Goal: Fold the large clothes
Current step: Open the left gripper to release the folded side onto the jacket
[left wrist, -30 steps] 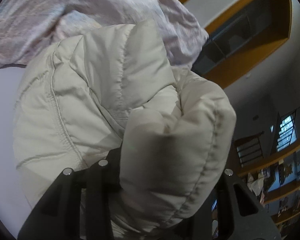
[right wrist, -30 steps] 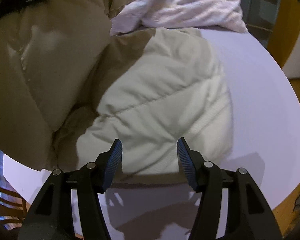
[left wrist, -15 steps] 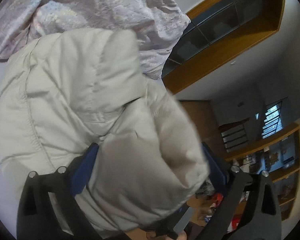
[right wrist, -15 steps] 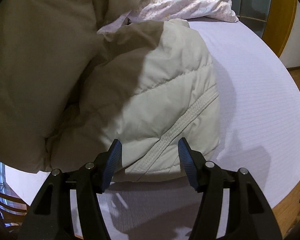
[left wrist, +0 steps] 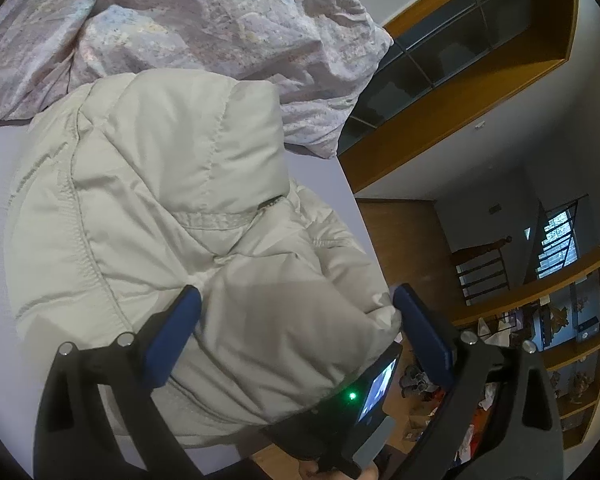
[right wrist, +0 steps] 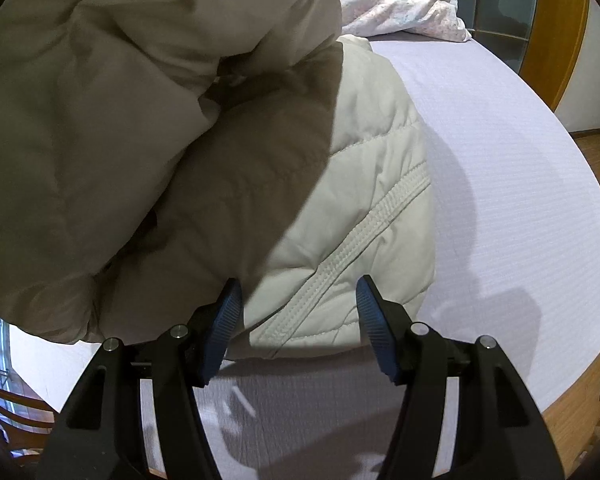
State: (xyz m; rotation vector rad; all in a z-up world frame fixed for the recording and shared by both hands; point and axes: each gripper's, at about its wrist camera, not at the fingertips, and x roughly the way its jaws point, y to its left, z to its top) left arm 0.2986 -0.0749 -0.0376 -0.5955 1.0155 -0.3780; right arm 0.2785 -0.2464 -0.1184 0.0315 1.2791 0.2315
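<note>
The left gripper (left wrist: 296, 304) stood with its jaws wide apart, having just been opening. A thick fold of the cream padded jacket (left wrist: 148, 208) bulged up between the two blue pads (left wrist: 172, 332). The fabric lay against the inner faces of both, but the pads no longer pinched it. The right-hand pad sat at the jacket's outer edge, where the fabric ended.

The right gripper (right wrist: 298, 304) pointed steeply down at the same jacket (right wrist: 340, 220), its jaws partly apart and holding nothing. Its ribbed pads (right wrist: 224, 320) framed the jacket's near edge, where a stitched seam band ran diagonally between them. Whether the pad tips touched the fabric cannot be told. To the left of that edge, a shaded, puffed mass of the jacket rose high and filled the upper left of the right wrist view.

The jacket lay bunched on a pale lilac sheet (right wrist: 520, 200) covering a bed. Beyond the jacket, a crumpled floral bedcover (left wrist: 220, 28) was heaped at the far end, touching the jacket's far side. Right of the jacket the sheet lay bare to the bed's edge, then wooden floor (left wrist: 400, 240). Farther right stood a wood-framed cabinet with dark glass (left wrist: 440, 64), a barred window (left wrist: 560, 248), and cluttered shelves (left wrist: 560, 328).
</note>
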